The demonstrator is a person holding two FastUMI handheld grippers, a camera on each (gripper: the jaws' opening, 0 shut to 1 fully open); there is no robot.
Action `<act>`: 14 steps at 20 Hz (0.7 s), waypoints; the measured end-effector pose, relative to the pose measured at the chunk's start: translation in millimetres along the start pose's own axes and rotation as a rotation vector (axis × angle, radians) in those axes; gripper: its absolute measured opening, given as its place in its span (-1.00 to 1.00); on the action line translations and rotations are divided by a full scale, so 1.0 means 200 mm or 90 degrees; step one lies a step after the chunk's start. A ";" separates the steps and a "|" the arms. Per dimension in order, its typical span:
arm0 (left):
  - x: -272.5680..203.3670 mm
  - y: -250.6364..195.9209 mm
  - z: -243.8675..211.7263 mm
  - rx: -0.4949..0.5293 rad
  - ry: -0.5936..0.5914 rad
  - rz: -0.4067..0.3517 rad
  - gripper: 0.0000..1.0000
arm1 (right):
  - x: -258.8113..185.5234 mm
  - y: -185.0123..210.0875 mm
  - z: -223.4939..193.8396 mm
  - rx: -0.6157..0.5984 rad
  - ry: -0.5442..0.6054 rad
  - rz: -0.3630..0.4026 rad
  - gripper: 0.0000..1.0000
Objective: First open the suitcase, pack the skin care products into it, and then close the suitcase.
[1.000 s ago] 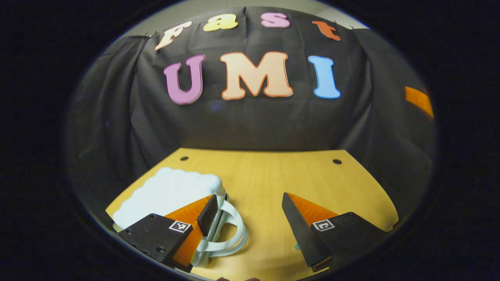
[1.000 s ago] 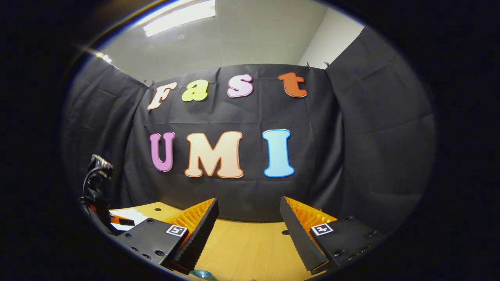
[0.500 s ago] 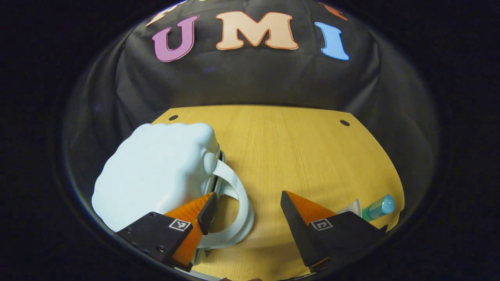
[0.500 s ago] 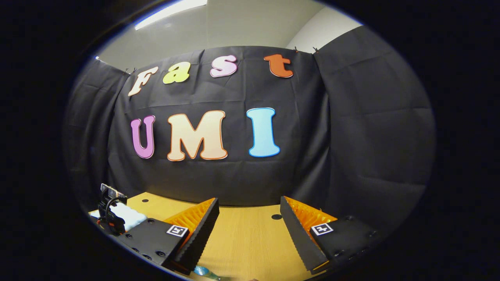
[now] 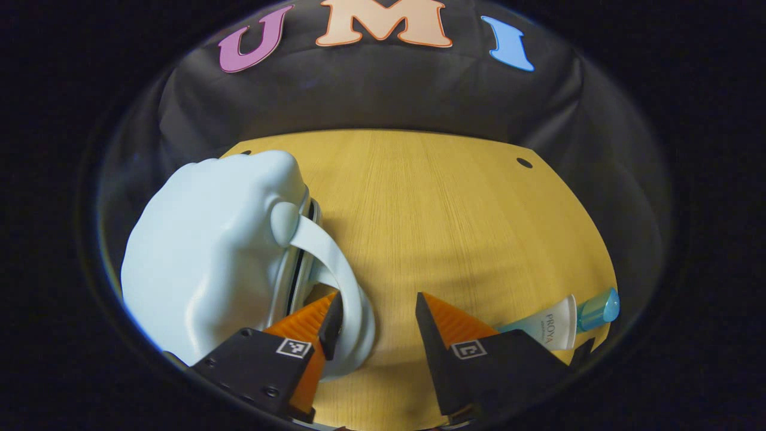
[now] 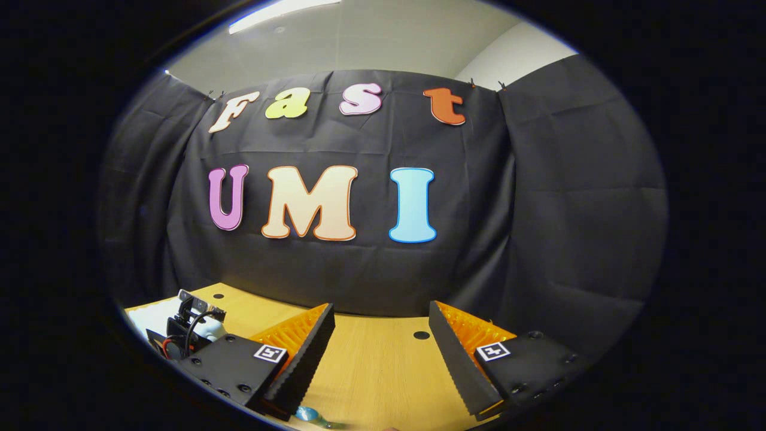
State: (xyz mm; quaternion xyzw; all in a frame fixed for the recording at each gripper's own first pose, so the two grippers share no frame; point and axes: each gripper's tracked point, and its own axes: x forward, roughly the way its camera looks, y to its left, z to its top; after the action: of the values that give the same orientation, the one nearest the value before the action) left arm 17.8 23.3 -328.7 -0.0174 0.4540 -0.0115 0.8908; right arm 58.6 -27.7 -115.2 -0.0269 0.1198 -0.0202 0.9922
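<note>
Left gripper view, left gripper [image 5: 377,306] now lower, nearer suitcase [image 5: 206,257] handle

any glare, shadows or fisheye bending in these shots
Left gripper view: the table edge bows from fisheye, soft shadow beside the pale blue suitcase, no strong glare. Right gripper view: a bright ceiling light is blown out, and the cloth wall curves.

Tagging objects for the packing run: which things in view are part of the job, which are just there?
Job:
- pale blue suitcase, shut, lying on the table
- its handle, at the left claw, which is open
- skin care tube with blue cap, lying on the table
- right claw, open, holding nothing

Just there:
- wooden table
</note>
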 end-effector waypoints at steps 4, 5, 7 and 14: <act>0.00 0.07 -0.03 0.000 0.026 0.012 -0.72 | -0.01 -0.02 0.01 0.000 -0.007 -0.007 0.98; 0.00 0.07 -0.03 -0.002 0.036 -0.002 -0.75 | -0.01 -0.02 0.01 0.003 -0.010 -0.008 0.98; -0.02 0.05 -0.01 0.016 0.038 -0.026 -0.83 | -0.02 -0.02 0.02 0.007 -0.018 -0.006 0.98; -0.17 0.04 0.14 0.037 -0.017 -0.020 -0.99 | -0.04 0.04 0.06 0.021 -0.047 0.016 0.97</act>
State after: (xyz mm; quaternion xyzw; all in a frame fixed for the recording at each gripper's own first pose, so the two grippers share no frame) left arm 19.6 33.8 -285.3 0.0015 0.4414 -0.0387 0.8965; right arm 54.0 -19.7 -102.9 -0.0095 0.0831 -0.0084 0.9965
